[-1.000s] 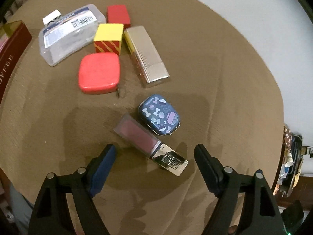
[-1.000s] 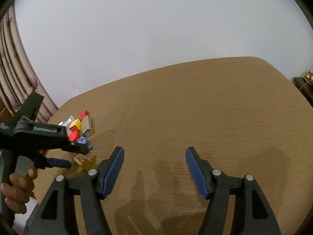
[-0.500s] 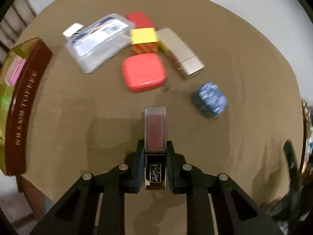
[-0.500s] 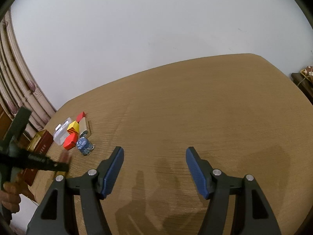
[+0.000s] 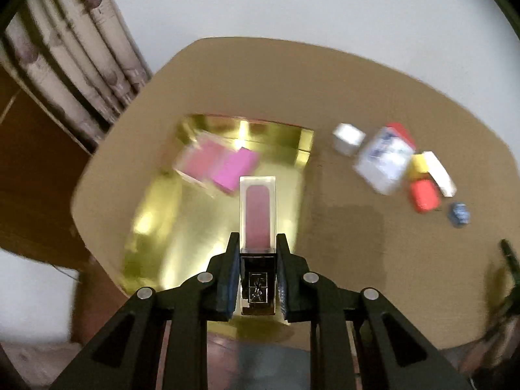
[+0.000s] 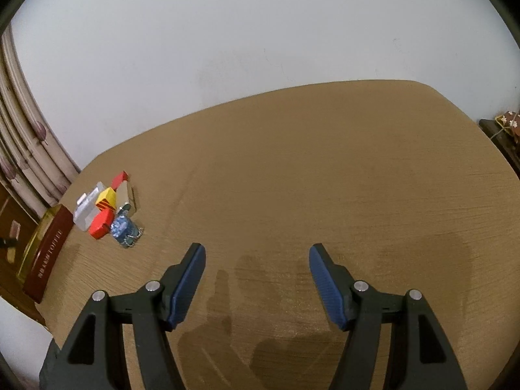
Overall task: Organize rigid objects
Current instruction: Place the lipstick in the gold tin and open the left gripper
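Note:
My left gripper is shut on a lip gloss tube with a clear pink body and a gold cap. It holds the tube above the open gold-lined box, which holds two pink items. My right gripper is open and empty over bare table. The other objects lie in a cluster: a red case, a yellow block, a clear plastic case, a blue patterned case. The cluster also shows in the right wrist view.
The brown table ends near the box at the left edge. The box's maroon side shows in the right wrist view. Curtains and a white wall stand behind. A dark side table is at far right.
My left gripper closed on the lip gloss tube, lifted it and swung left from the cluster to over the gold box. The right gripper stayed still and open.

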Demonstrator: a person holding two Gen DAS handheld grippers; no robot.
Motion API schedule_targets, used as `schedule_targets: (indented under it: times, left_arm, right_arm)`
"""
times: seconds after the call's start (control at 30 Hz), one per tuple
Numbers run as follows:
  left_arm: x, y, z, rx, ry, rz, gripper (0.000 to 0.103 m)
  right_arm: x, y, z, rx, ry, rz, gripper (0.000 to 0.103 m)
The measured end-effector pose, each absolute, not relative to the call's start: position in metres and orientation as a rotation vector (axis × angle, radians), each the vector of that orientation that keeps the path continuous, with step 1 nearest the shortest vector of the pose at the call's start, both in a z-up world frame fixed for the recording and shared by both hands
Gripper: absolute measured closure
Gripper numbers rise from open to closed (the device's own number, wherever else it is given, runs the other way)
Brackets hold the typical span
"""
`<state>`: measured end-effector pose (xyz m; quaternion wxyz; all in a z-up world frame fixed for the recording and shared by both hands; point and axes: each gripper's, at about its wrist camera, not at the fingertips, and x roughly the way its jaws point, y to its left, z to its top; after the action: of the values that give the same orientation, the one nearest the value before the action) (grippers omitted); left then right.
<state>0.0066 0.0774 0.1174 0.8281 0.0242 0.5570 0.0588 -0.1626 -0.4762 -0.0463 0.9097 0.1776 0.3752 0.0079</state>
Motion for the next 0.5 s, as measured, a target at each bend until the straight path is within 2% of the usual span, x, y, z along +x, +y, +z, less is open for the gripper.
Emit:
schedule_targets:
  times: [0.07,0.3,0.43,0.5]
  left_arm:
    - [0.025,0.094,0.108,0.097,1.203,0.069,0.086]
    - [0.089,0.084,0.052,0.128,1.265,-0.046,0.086]
    - [0.102,0.077,0.037,0.133,1.282,-0.068,0.085]
    - [0.106,0.08,0.036,0.129,1.274,-0.073,0.076]
  right_arm:
    - [-0.161,-0.474,-0.048,0.356,0.788,0.005,0.035]
    - [-0.154,-0.467,-0.052,0.311,0.833,-0.021,0.034]
    - [-0.151,-0.464,-0.053,0.293,0.844,-0.027,0.033]
    - [-0.151,-0.462,-0.053,0.283,0.847,-0.031,0.032]
